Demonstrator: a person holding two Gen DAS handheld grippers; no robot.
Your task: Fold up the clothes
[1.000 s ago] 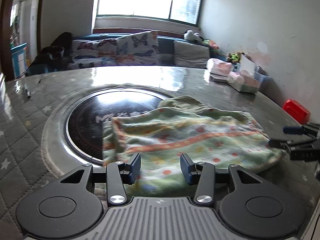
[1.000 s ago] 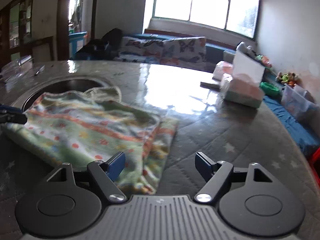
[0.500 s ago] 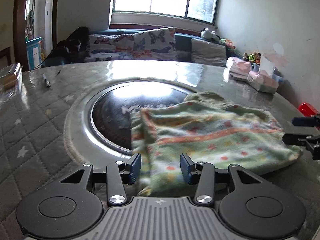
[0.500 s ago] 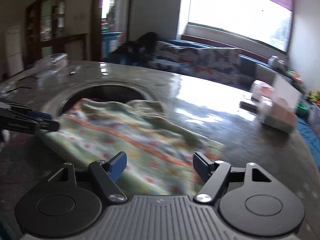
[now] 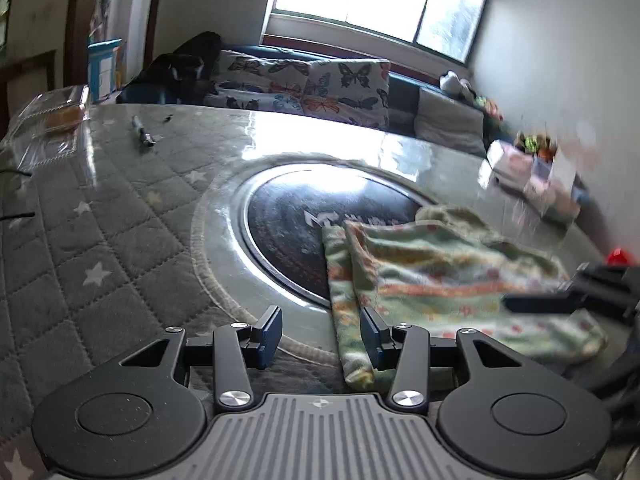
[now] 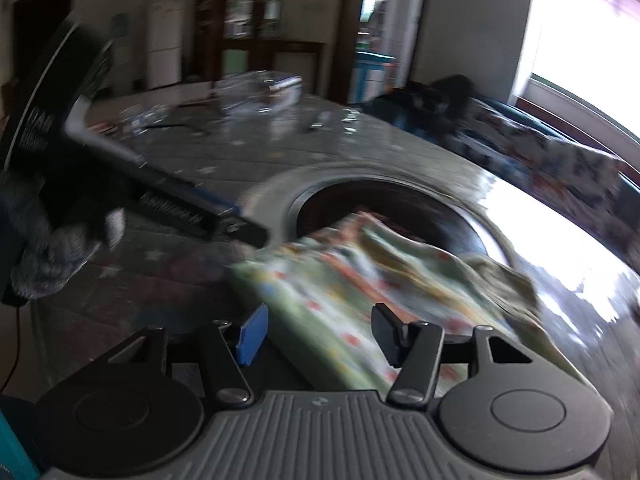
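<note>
A folded green garment (image 5: 448, 280) with orange stripes and dots lies on the round table, partly over the dark glass hotplate (image 5: 296, 232). My left gripper (image 5: 320, 338) is open, with the garment's near left edge beside its right finger (image 5: 374, 338). In the right wrist view, blurred by motion, the same garment (image 6: 360, 292) lies between and beyond the fingers of my open right gripper (image 6: 318, 338). The right gripper also shows at the right edge of the left wrist view as a dark shape (image 5: 576, 296) over the garment. The left gripper's fingers (image 6: 192, 204) reach in from the left.
A quilted grey star-patterned table cover (image 5: 80, 240) surrounds the hotplate ring. A pen (image 5: 142, 130) and a clear plastic box (image 5: 56, 120) lie at the far left. Tissue packs and boxes (image 5: 536, 172) stand far right. A sofa with butterfly cushions (image 5: 312, 88) is behind.
Both views have swung left. The left gripper has shifted off the garment toward its left edge. The right gripper has moved over the garment's right part. The garment stays put.
</note>
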